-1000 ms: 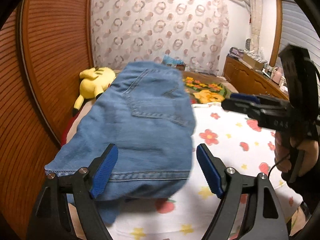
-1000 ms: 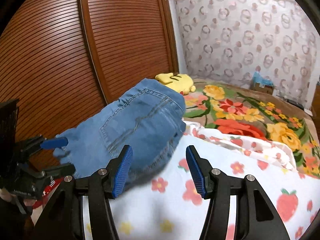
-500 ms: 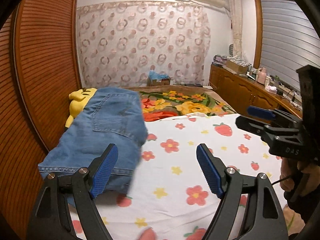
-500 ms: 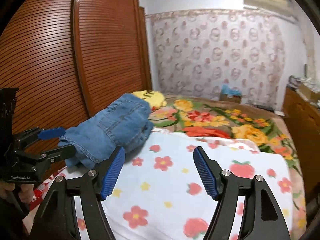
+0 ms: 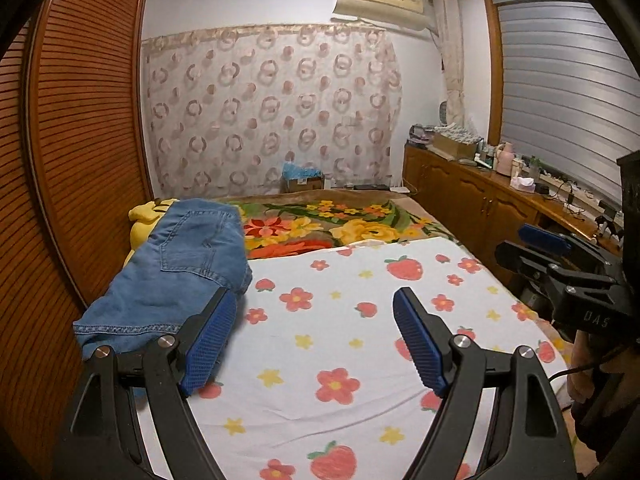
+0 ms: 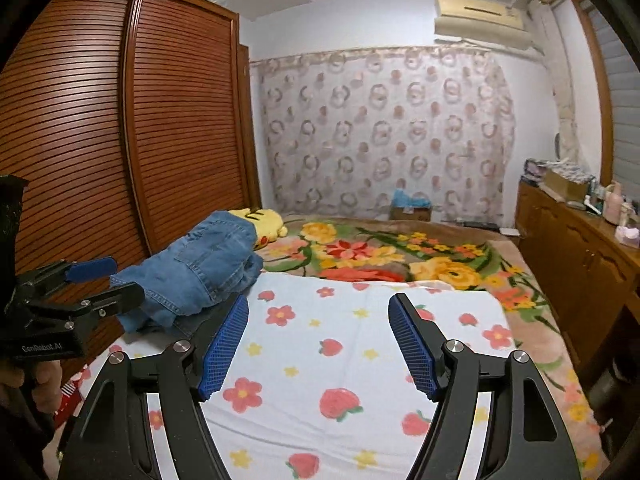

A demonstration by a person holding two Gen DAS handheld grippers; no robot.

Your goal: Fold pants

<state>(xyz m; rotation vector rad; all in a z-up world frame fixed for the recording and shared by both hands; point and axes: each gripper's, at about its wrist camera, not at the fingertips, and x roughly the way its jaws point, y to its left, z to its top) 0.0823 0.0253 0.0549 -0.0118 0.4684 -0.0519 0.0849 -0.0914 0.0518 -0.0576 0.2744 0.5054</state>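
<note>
The folded blue denim pants [image 5: 176, 268] lie in a stack at the bed's left edge, next to the wardrobe; they also show in the right wrist view [image 6: 200, 268]. My left gripper [image 5: 316, 344] is open and empty, held above the white sheet to the right of the pants. My right gripper [image 6: 318, 344] is open and empty over the sheet's middle. Each gripper shows in the other's view: the right one [image 5: 560, 264] at the right edge, the left one [image 6: 92, 280] just left of the pants.
A white sheet with strawberries and flowers [image 5: 360, 340] covers the near bed; a floral blanket [image 5: 340, 224] lies beyond. A yellow plush toy [image 6: 266, 222] sits behind the pants. A slatted wooden wardrobe [image 5: 80, 140] runs along the left, a wooden cabinet [image 5: 480, 204] along the right.
Both grippers have pulled back and up from the pants, which now look smaller and farther left. The pants stay still on the bed; both grippers remain open.
</note>
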